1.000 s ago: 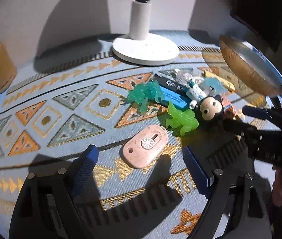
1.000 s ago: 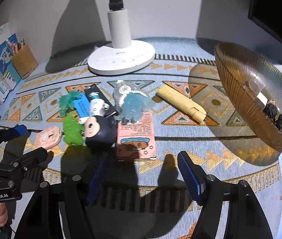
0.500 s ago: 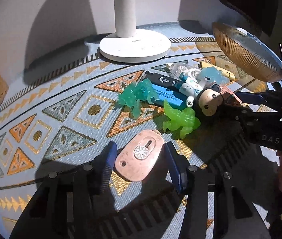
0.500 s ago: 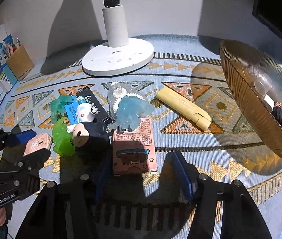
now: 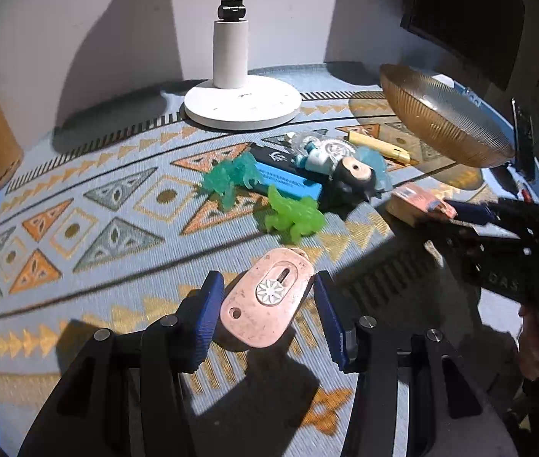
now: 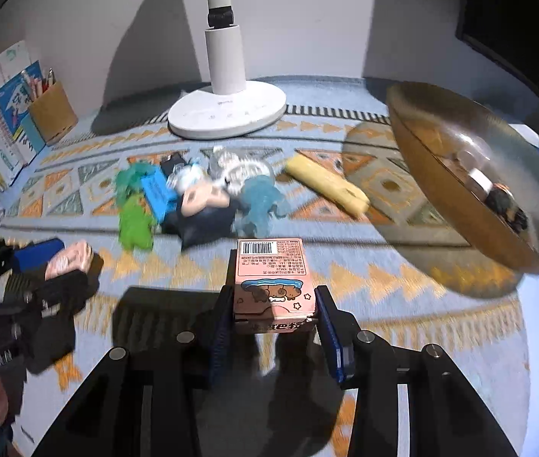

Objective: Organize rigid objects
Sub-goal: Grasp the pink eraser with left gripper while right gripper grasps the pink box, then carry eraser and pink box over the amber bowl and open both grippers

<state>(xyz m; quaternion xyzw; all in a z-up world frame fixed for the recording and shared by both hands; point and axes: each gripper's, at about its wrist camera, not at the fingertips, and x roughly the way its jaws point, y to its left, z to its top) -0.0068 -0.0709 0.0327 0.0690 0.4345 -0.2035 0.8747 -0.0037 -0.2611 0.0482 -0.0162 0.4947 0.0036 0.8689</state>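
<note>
My left gripper point(image 5: 267, 306) is shut on a pink oval cutter point(image 5: 265, 299) with a white dial, held a little above the patterned mat. My right gripper point(image 6: 273, 316) is shut on a pink carton point(image 6: 272, 280) with a barcode and a cartoon dog, lifted off the mat. The carton also shows in the left wrist view point(image 5: 416, 205). On the mat lie a green figure point(image 5: 294, 215), a teal figure point(image 5: 231, 181), a blue box point(image 5: 288, 182), a black doll point(image 5: 353, 179), a pale blue figure point(image 6: 261, 200) and a yellow stick point(image 6: 326, 184).
A ribbed golden glass bowl point(image 6: 440, 167) with small items inside stands at the right. A white lamp base point(image 6: 227, 110) stands at the back. A brown pen holder point(image 6: 52, 112) and books are at the far left. The left gripper shows in the right wrist view point(image 6: 40, 266).
Both grippers have closed on their objects: the left on the pink cutter, the right on the pink carton. Both objects have lifted off the mat and away from the pile.
</note>
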